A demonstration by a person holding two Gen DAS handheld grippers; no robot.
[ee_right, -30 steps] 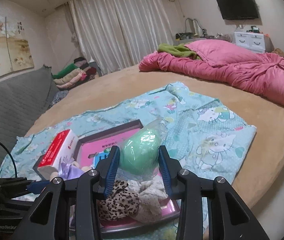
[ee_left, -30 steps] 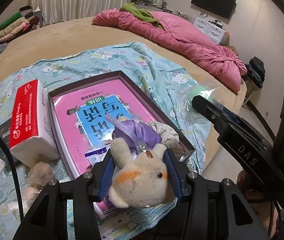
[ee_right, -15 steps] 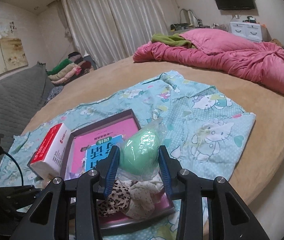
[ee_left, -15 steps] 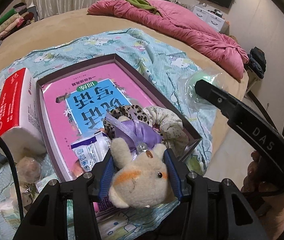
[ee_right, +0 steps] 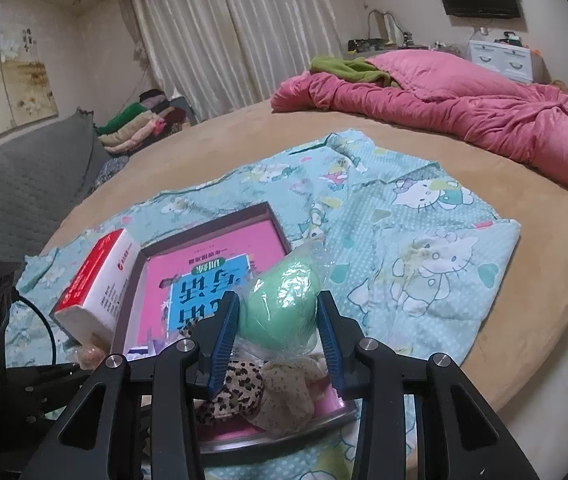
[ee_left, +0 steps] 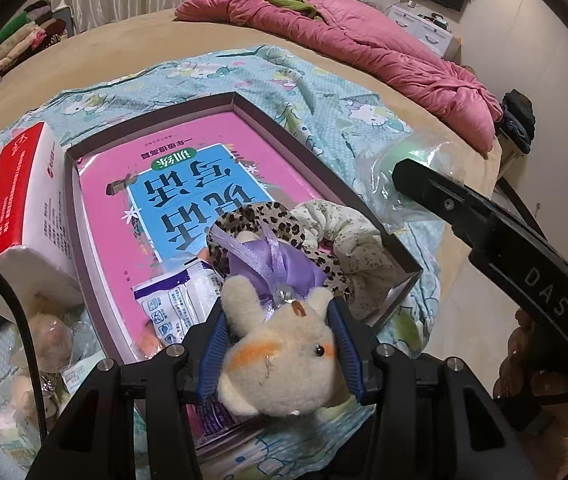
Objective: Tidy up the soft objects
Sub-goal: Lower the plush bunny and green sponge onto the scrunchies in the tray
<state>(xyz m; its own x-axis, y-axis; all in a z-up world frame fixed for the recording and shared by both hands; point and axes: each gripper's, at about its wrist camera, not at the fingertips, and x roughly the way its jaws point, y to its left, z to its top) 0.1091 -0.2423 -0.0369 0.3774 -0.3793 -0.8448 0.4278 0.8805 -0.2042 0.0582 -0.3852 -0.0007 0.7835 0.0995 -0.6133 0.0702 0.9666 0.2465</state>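
My left gripper (ee_left: 278, 354) is shut on a cream plush bunny (ee_left: 280, 364) with a purple ribbon pouch (ee_left: 272, 264), held above the near edge of a shallow brown box (ee_left: 316, 148). The box holds a pink book (ee_left: 188, 184), a leopard scrunchie (ee_left: 252, 216), a floral scrunchie (ee_left: 348, 240) and a small white packet (ee_left: 176, 308). My right gripper (ee_right: 280, 320) is shut on a green sponge egg in clear wrap (ee_right: 284, 304), above the box's right near corner (ee_right: 324, 420); the egg also shows in the left wrist view (ee_left: 408, 160).
A red and white tissue pack (ee_left: 16, 216) lies left of the box on a blue cartoon sheet (ee_right: 424, 248). Small wrapped items (ee_left: 48, 340) lie at the near left. A pink quilt (ee_right: 464, 104) is at the far side of the round bed (ee_right: 244, 132).
Both grippers have moved forward over the box, each still holding its object. The box and its scrunchies show more fully in the left wrist view.
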